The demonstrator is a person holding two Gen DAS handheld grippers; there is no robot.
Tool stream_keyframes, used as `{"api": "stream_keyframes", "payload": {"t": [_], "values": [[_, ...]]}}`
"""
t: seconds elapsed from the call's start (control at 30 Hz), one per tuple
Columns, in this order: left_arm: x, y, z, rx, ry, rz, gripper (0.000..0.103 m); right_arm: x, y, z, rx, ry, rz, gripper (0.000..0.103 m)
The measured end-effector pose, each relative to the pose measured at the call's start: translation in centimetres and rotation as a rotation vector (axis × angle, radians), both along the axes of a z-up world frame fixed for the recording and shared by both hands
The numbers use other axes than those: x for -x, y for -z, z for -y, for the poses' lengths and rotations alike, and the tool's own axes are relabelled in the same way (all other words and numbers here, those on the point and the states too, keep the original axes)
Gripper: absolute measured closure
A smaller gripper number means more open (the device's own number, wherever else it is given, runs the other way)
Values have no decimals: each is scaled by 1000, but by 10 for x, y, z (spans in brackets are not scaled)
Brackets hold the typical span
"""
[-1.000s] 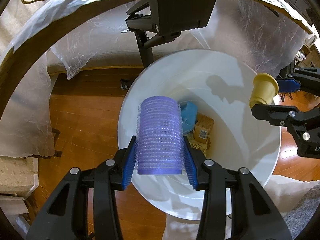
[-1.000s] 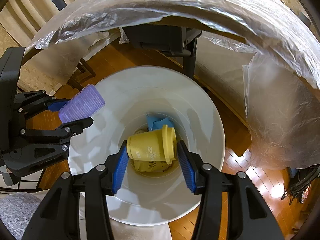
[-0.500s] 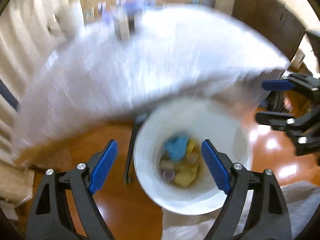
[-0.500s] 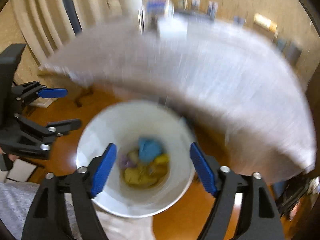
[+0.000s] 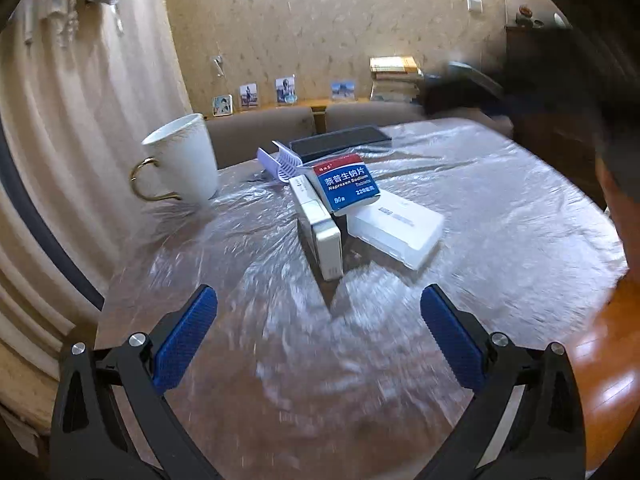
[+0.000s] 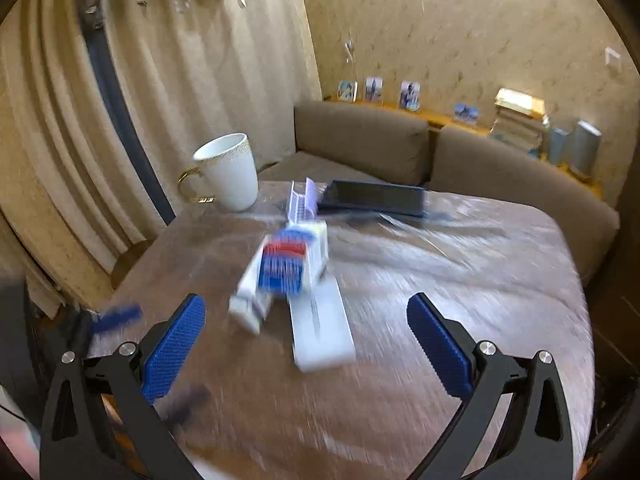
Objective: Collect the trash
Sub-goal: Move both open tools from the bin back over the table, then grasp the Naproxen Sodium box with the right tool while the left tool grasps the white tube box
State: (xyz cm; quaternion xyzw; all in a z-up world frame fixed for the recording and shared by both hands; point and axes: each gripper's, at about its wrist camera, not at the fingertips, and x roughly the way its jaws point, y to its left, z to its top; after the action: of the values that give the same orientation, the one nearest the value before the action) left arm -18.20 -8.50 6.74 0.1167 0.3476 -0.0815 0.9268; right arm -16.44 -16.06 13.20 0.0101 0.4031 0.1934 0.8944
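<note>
So both grippers are seen spread wide with nothing between the fingers, left gripper (image 5: 318, 334) and right gripper (image 6: 306, 344), the jaws having just been opening. A blue-and-white cardboard medicine box (image 5: 347, 189) printed "Naproxen Sodium Tablets" is propped on two white boxes, mid-surface on the plastic-covered wooden surface (image 5: 500, 216), near a white gold-handled mug (image 5: 182, 160).
</note>
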Motion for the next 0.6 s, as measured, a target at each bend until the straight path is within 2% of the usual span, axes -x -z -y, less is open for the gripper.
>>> {"api": "stream_keyframes", "payload": {"t": [0.1,0.23,0.27,0.4,0.43,0.5,0.6], "values": [[-21,4,9,-37,-14,-1,1,-50,14,-22,-9,9,-92,4],[-43,8,11,-14,-18,-12,4,-88,39,-49,20,9,-171,6],[-47,9,11,-7,-17,-15,6,-98,45,-53,16,11,-197,10],[-67,16,12,5,-22,-50,27,-122,67,-60,-49,24,-322,27],[-71,18,12,15,-21,-60,31,-126,75,-59,-55,34,-346,28],[-79,21,10,38,-21,-83,45,-131,83,-60,-53,41,-366,33],[-86,27,5,65,-31,-111,57,-137,91,-58,-53,58,-385,34]]}}
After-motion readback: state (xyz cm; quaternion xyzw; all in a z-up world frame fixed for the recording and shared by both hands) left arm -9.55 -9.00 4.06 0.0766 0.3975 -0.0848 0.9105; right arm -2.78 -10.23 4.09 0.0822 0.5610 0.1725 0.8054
